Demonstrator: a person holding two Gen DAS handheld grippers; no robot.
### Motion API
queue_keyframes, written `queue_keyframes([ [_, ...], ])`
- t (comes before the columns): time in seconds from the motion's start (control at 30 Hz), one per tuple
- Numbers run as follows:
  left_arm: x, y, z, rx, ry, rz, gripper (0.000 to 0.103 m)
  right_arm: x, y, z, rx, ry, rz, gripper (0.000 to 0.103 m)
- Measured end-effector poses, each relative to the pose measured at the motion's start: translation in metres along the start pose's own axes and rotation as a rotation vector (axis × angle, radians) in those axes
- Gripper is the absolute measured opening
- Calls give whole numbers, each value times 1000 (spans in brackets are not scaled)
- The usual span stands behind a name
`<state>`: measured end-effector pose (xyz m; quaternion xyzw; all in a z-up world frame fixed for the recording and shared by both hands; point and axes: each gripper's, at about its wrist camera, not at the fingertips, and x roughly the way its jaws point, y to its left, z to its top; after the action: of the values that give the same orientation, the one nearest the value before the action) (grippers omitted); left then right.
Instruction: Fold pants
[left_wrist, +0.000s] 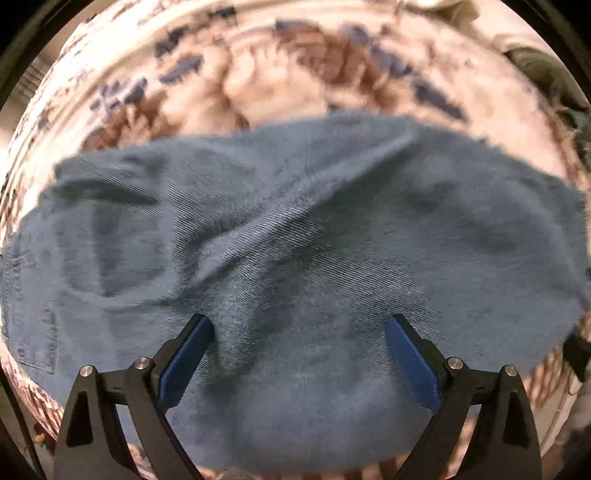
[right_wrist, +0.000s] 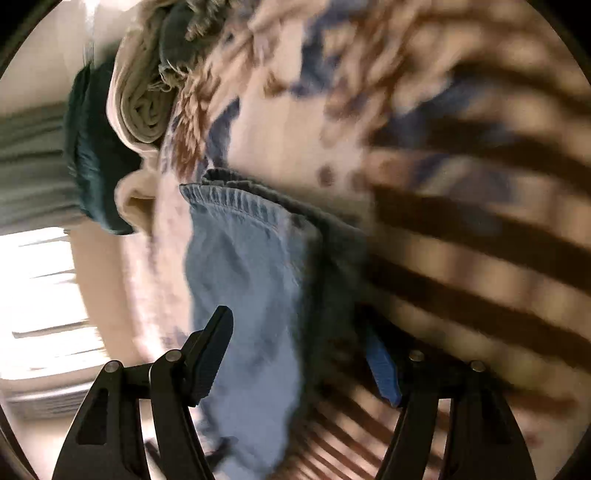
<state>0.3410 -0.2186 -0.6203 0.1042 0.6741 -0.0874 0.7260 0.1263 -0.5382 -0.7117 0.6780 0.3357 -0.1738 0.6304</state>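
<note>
Across floral bedspread (left_wrist: 258, 85), blue denim pants (left_wrist: 295, 240) spread wide, filling left wrist view from 9 to 3 o'clock; diagonal crease through middle, twill weave visible. Left gripper (left_wrist: 299, 328) fingers spread apart over fabric, pinching nothing. Right wrist view (blurred): pant hem (right_wrist: 236, 203) with stitched edge at centre, leg running to 6 o'clock between spread fingers of right gripper (right_wrist: 299, 328). Rolled beige cloth (right_wrist: 144, 107) at 10 o'clock. No containers visible.
</note>
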Motion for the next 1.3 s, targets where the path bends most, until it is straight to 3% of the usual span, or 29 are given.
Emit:
queue_keyframes([
  [0.07,10,6,5,-14,9,-18,103,5,-4,14,-22,-7,45,68],
  [0.1,12,7,7,-15,11,-27,103,11,0,13,-40,-11,42,34],
  [0.13,13,8,9,-13,16,-35,103,12,2,14,-45,-7,29,10],
  [0.2,16,11,10,-8,28,-47,103,5,-7,18,10,-40,78,9],
  [0.3,21,14,10,-16,54,-13,103,9,-13,22,1,-52,79,9],
  [0.37,28,16,27,-20,101,4,103,11,-16,23,-21,-27,83,17],
  [0.4,28,16,33,-33,130,4,103,14,-21,25,-6,5,104,25],
  [0.43,22,17,38,-55,121,-8,103,23,-21,27,9,30,134,29],
  [0.47,9,20,43,-73,63,-42,103,26,-17,36,11,34,151,29],
  [0.5,1,21,47,-76,25,-47,103,33,-12,36,4,28,156,28],
  [0.57,-8,26,52,-87,-2,-26,103,39,-5,37,8,-6,144,10],
  [0.6,-10,33,54,-107,4,-32,103,37,-4,39,17,-20,138,7],
  [0.77,0,77,55,-168,44,-37,103,20,30,24,-50,-102,99,6],
  [0.93,10,130,49,-236,87,-82,103,3,111,-21,-247,-137,-10,6],
  [1.07,-9,183,44,-307,68,-127,103,11,181,-77,-414,-144,-87,6],
  [1.17,-38,236,38,-354,36,-148,103,15,207,-139,-556,-133,-142,6],
  [1.3,-60,316,20,-437,28,-171,103,68,248,-235,-789,-77,-227,6],
])
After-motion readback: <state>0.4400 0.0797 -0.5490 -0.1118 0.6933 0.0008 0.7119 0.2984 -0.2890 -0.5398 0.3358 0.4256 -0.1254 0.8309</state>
